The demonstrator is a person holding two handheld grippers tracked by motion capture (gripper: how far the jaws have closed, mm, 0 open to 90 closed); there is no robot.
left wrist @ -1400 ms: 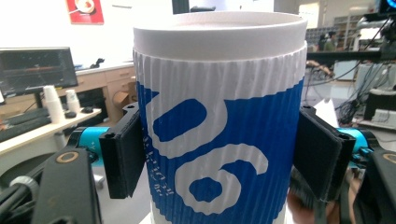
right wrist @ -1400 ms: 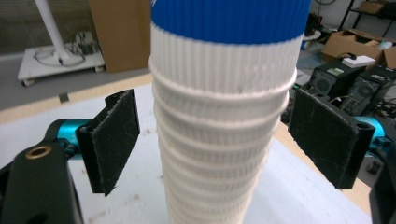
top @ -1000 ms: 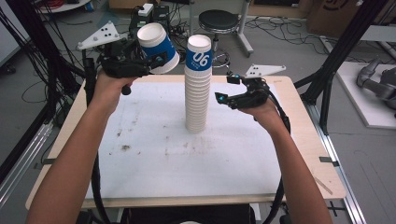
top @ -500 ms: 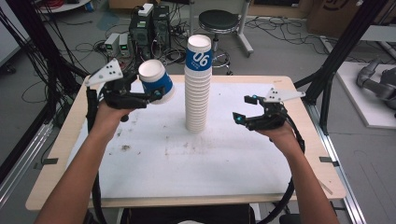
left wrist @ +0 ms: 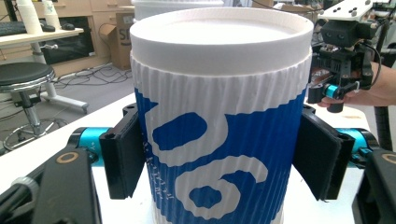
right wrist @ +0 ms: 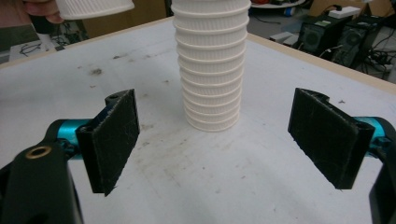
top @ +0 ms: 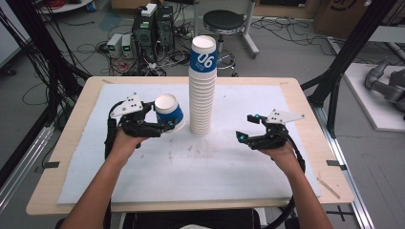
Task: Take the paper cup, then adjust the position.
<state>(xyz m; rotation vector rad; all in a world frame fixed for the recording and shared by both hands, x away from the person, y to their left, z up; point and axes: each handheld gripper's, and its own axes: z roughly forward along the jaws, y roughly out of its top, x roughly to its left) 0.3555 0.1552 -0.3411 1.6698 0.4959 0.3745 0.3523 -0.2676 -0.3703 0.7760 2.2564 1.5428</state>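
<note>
One cup [top: 169, 112] is being pinched, inverted, by the left gripper [top: 165, 127].
One stack [top: 202, 86], perhaps fifteen cups, is being left standing; the right gripper [top: 247, 128] is being held spread, empty.

We see an evenly lit room under soft overhead light, with faint shadows on the white counter [top: 143, 176]. The high view looks soft and slightly grainy. In the left gripper view the cup [left wrist: 219, 116] is sharp, its pale rim nearly washed out, while the room behind blurs. No strong glare appears.
</note>
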